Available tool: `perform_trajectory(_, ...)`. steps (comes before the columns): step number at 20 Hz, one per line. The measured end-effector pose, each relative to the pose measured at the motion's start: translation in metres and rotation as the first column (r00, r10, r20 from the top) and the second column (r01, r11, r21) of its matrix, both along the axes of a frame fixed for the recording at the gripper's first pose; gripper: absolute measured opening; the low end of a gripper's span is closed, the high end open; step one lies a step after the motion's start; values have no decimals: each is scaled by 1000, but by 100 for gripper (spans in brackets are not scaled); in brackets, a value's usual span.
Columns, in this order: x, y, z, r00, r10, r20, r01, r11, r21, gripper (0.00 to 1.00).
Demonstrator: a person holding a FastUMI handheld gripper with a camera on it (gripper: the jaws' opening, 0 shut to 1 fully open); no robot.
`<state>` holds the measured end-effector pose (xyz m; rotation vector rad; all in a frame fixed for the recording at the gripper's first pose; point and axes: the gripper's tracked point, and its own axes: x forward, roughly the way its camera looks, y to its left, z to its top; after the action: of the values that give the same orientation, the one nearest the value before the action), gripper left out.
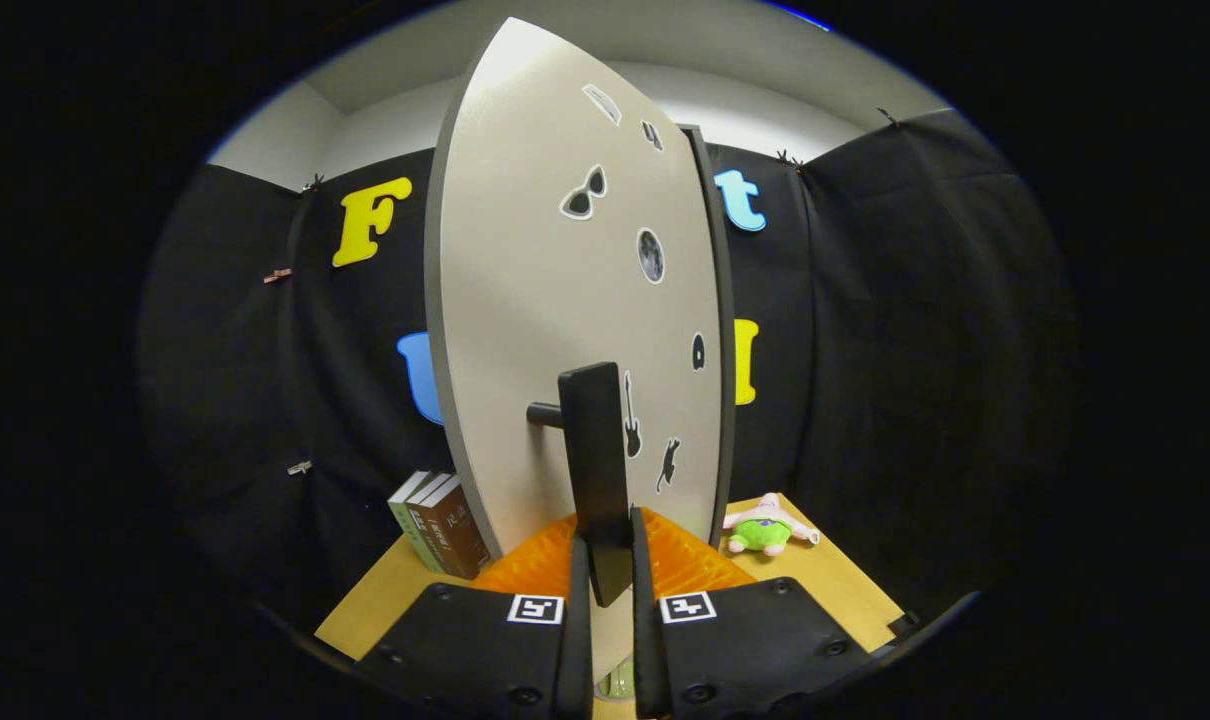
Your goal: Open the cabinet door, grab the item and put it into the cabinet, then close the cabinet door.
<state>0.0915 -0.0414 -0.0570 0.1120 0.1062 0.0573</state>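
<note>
Between the two fingers of the claw (610,575): the lower end of the black handle (595,470) of the cabinet door (545,300), both fingers closed against it, one on each side. Handle stands off the door on one short round post; any second post hidden behind the bar or the fingers. Bottom tip of the handle reaches down past the fingertips.

Door swung partly open, seen at a steep slant, grey-beige face toward the camera, dark edge of the cabinet (722,330) showing just right of it. Cabinet interior hidden behind the door. Lower edge of the door cut off by the fingers.

Stickers on the door face, counted: seven. Sunglasses (584,193), a dark round disc, a guitar beside the handle, a cat-like figure below it; the other three too small or too skewed to identify.

Right of the door, on the wooden tabletop (835,590), well apart from the claw: one plush toy (762,532), green with pink and white parts, lying outside the cabinet. Exact shape hard to make out.

Left of the door, on the tabletop: three books (440,525) standing together, spines toward the camera, partly cut off by the door's edge. Titles not legible.

Just under the door, behind the fingers: an orange ribbed item (535,570), mostly covered; kind cannot be told.
</note>
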Motion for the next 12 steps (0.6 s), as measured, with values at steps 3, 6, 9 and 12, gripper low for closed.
perform_trajectory(3,-5,-17,0,999,-39,4,39,999,-4,20)
perform_trajectory(6,-8,-34,0,997,-82,14,83,996,-15,20)
perform_trajectory(9,-8,-48,1,991,-129,25,130,991,-36,14)
perform_trajectory(12,-9,-64,0,987,-162,19,163,986,-44,8)
